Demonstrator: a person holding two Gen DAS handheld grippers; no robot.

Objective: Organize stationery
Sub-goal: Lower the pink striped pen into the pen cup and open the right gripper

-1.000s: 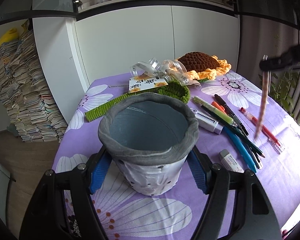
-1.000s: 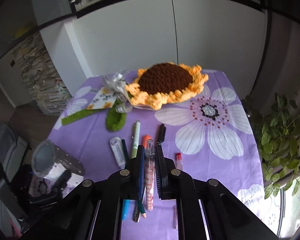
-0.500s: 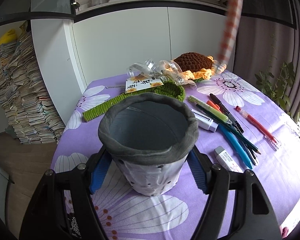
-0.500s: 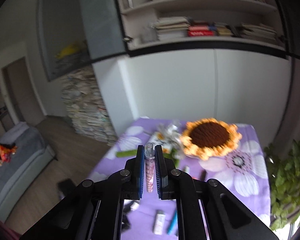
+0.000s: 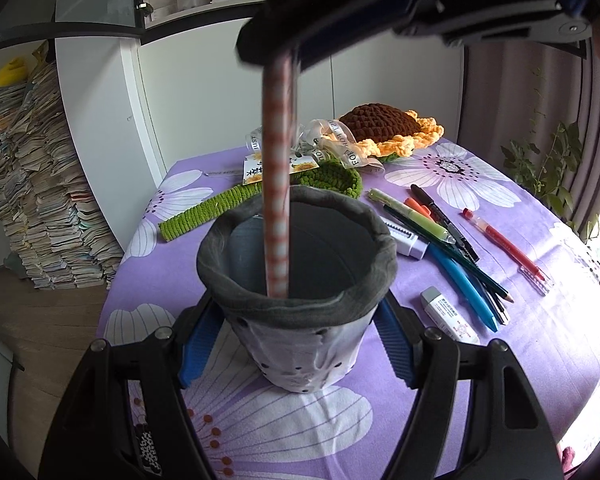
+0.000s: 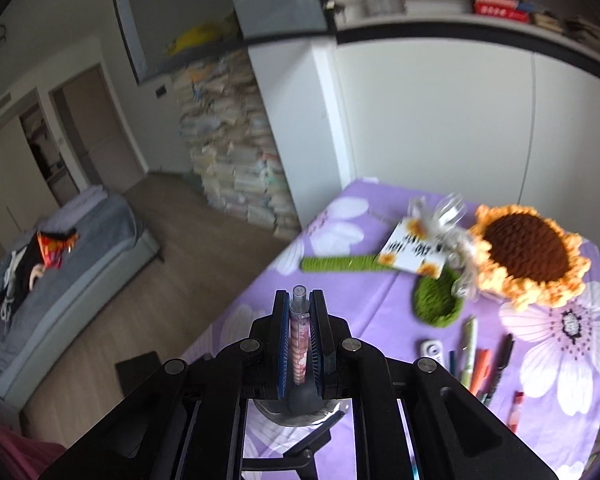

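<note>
Gripping a checked pen by its top, the right gripper hangs it upright with its lower end already inside the cup directly beneath, while the left gripper clamps that cup's sides on the table. The step in hand looks like dropping the pen in, so next the right jaws should part. More pens and an eraser lie to the cup's right, not yet collected.

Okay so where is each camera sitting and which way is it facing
Left wrist: rides the left gripper, looking forward and down at the cup it clamps; the right gripper hangs above, lowering a pen.
Right wrist: rides the right gripper, looking over the pen to the table's far end and the room; the cup rim shows below.
Shared: cup, pen, sunflower, loose pens.
</note>
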